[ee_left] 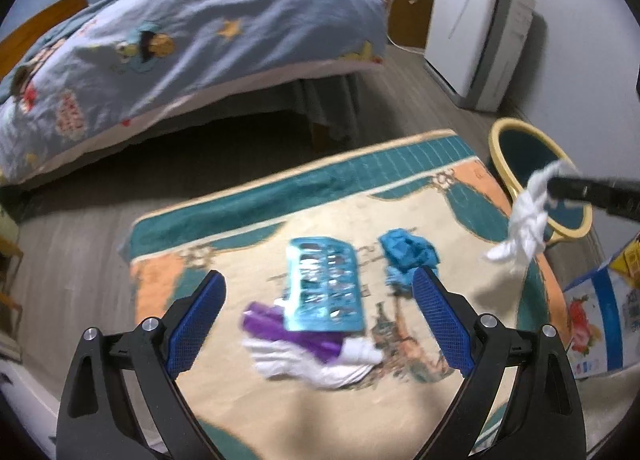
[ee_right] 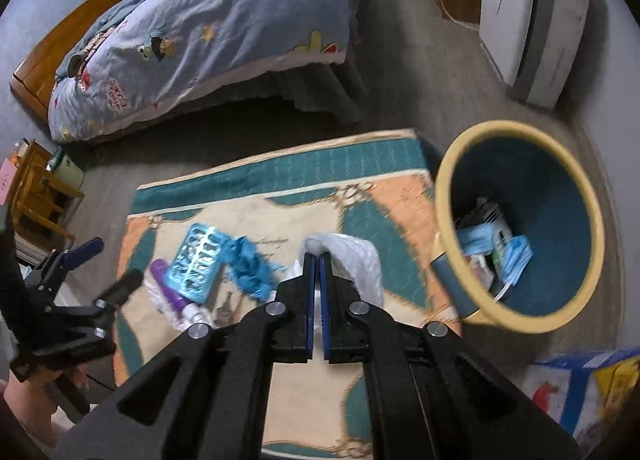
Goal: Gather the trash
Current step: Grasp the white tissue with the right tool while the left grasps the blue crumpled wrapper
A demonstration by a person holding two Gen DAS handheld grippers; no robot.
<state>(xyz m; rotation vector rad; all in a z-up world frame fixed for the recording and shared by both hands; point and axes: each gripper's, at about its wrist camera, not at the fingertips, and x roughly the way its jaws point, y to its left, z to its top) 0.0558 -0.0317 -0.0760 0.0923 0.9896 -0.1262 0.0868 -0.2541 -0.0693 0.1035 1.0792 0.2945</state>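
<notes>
White crumpled tissue (ee_right: 360, 260) hung pinched in the fully closed right claw (ee_right: 317, 256), raised off the rug (ee_left: 460, 400) just left of the yellow-rimmed bin (ee_right: 444, 179), which already held several scraps, so the collecting looked partly done. On the rug's middle a teal blister pack (ee_left: 324, 284), a blue wad (ee_left: 408, 256), a purple wrapper (ee_left: 276, 326) and white paper (ee_left: 316, 364) lay uncollected, with the left claw (ee_left: 320, 320) wide open and empty above them. Blur smeared these pieces, and the bin's contents could not be told apart.
</notes>
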